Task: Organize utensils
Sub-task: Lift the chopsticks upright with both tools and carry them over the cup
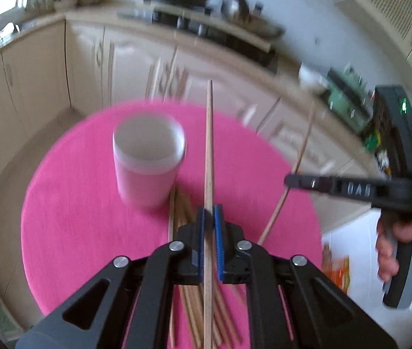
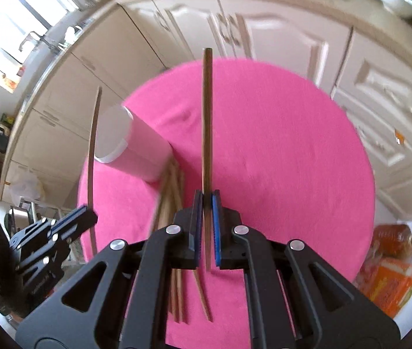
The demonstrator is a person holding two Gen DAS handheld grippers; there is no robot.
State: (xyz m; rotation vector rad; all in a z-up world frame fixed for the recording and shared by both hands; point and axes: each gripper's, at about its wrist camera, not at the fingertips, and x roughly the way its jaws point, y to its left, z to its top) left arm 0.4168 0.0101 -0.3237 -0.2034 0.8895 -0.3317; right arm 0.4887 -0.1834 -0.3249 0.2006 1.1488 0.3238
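Your left gripper (image 1: pixel 209 215) and right gripper (image 2: pixel 206 200) each clamp one chopstick (image 1: pixel 209 145) (image 2: pixel 207 110), lengthwise between the fingers, pointing forward above the pink table (image 1: pixel 83 218). Loose chopsticks (image 2: pixel 171 192) lie beside the white cup (image 1: pixel 147 160); the table's right half lies bare.

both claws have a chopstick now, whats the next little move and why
Probably swing the left claw over the white cup and tip its chopstick in. Each claw is shut on one chopstick lifted off the pile; the cup stands open and empty-looking beside the left one. The right claw can follow.
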